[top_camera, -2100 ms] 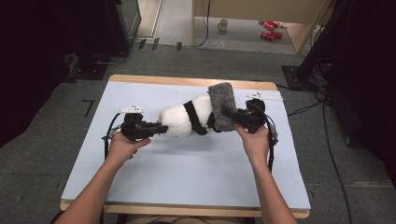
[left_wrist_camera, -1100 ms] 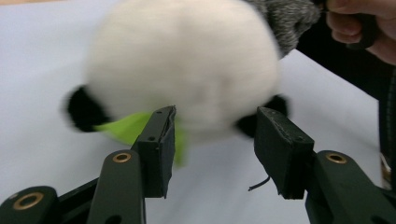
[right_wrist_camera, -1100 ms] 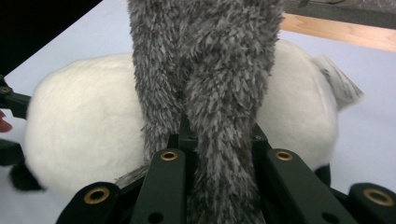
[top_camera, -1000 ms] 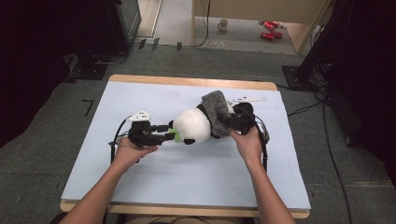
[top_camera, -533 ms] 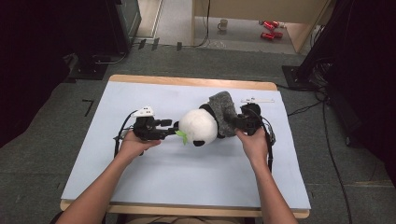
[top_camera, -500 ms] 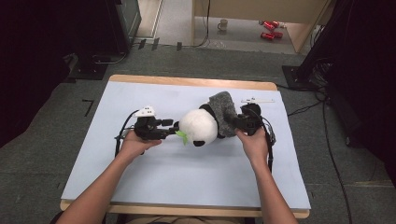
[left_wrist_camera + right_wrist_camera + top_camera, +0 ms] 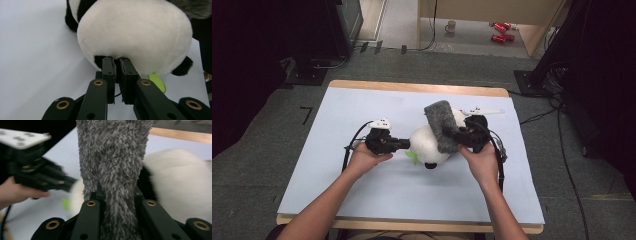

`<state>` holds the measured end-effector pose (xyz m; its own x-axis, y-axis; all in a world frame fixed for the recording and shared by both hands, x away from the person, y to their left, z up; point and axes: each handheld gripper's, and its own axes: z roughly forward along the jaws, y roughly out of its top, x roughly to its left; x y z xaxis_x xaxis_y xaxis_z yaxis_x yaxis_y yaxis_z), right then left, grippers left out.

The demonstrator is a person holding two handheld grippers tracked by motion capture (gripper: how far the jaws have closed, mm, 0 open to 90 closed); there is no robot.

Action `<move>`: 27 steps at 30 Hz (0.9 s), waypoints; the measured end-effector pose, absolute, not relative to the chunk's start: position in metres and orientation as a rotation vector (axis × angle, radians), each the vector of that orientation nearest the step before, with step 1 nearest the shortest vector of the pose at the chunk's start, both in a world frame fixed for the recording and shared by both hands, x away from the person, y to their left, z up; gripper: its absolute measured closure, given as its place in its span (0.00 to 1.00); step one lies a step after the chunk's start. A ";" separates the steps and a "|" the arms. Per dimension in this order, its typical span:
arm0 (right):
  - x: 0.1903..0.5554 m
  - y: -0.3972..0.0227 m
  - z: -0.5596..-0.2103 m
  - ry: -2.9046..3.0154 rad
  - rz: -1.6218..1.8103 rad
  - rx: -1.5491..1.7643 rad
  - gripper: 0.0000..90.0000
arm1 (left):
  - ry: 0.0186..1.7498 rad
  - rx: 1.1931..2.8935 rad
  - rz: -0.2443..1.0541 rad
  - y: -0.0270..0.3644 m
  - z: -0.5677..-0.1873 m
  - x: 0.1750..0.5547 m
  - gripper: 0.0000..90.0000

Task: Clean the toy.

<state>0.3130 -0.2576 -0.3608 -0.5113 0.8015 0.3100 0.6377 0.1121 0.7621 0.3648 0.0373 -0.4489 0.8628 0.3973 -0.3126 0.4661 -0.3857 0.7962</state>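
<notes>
- The panda plush (image 7: 430, 145) lay on its side near the middle of the pale blue desk (image 7: 362, 195), between the two hands, a green leaf tag (image 7: 413, 157) poking out at its near side.
- It looked light, soft and squashy; the fur would likely give under any pinch, so a hold on a small firm bit such as an ear or a limb seemed safer than on the round white head.
- The left tool (image 7: 116, 65) had just been closing, and its jaws stood pressed nearly together on a black ear patch at the edge of the head, pinching the plush there.
- The grey fuzzy scarf (image 7: 441, 125) stood up over the plush's body; it looked limp and floppy, likely to sag wherever it was not held.
- The right tool (image 7: 117, 195) was clamped on the scarf's lower end, the strip rising straight up from between its jaws.
- The plush lay directly ahead of the left tool and just left of the right tool (image 7: 462, 134) in the high view.
</notes>
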 end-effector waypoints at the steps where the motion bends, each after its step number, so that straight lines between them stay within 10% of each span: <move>1: 0.303 -0.251 -0.360 2.216 1.377 1.427 0.86 | 0.629 2.019 -0.095 0.036 -0.449 0.364 0.94; 27: 0.263 -0.192 -0.436 2.421 1.146 1.266 0.88 | 0.661 2.094 -0.096 0.028 -0.457 0.357 0.95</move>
